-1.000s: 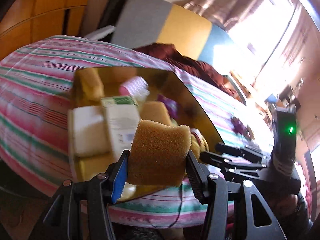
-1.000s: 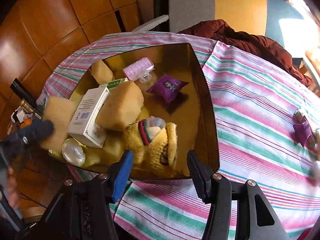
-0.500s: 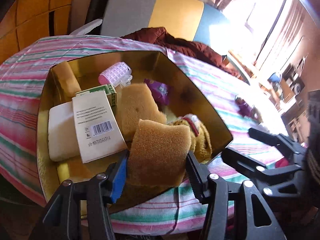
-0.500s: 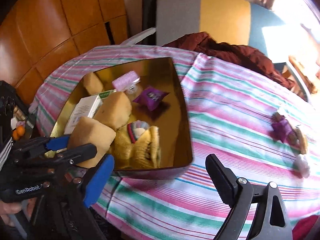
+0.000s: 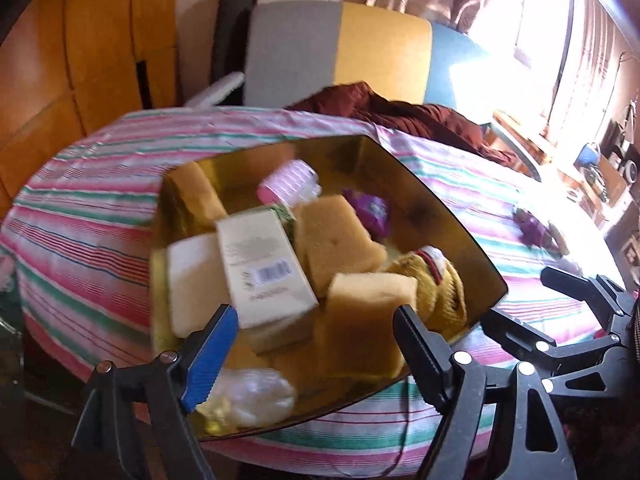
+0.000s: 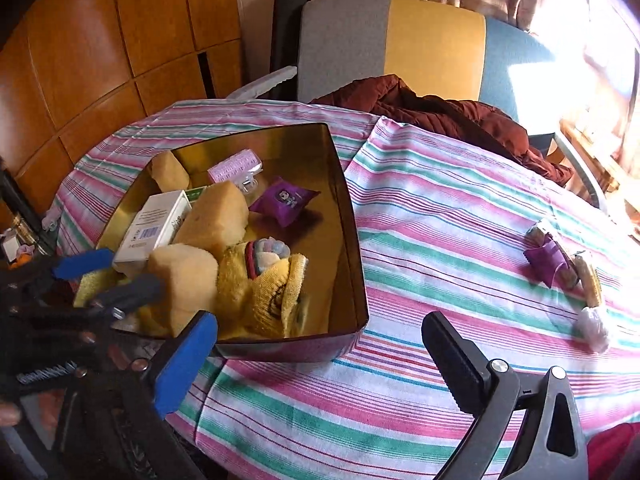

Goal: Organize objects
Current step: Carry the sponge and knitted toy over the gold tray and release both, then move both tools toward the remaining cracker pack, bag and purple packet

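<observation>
While most of the things already lie in the gold box (image 6: 348, 216), we judge the task as nearly done but not finished. Inside it we see sponges, a white carton (image 5: 266, 268), a pink roller (image 5: 286, 182), a purple packet (image 6: 284, 200) and a yellow sock (image 6: 264, 292). On the striped bench (image 6: 440, 240), well apart from the box, a small purple packet (image 6: 546, 260), some snack bars (image 6: 588, 282) and a white wad (image 6: 594, 326) wait.

Our left gripper (image 5: 314, 338) is opening its fingers; the sponge (image 5: 366, 320) sits in the box between them, and they do not press it. Our right gripper (image 6: 320, 354) is also opening, its fingers spread wide over the bench with nothing between them.
</observation>
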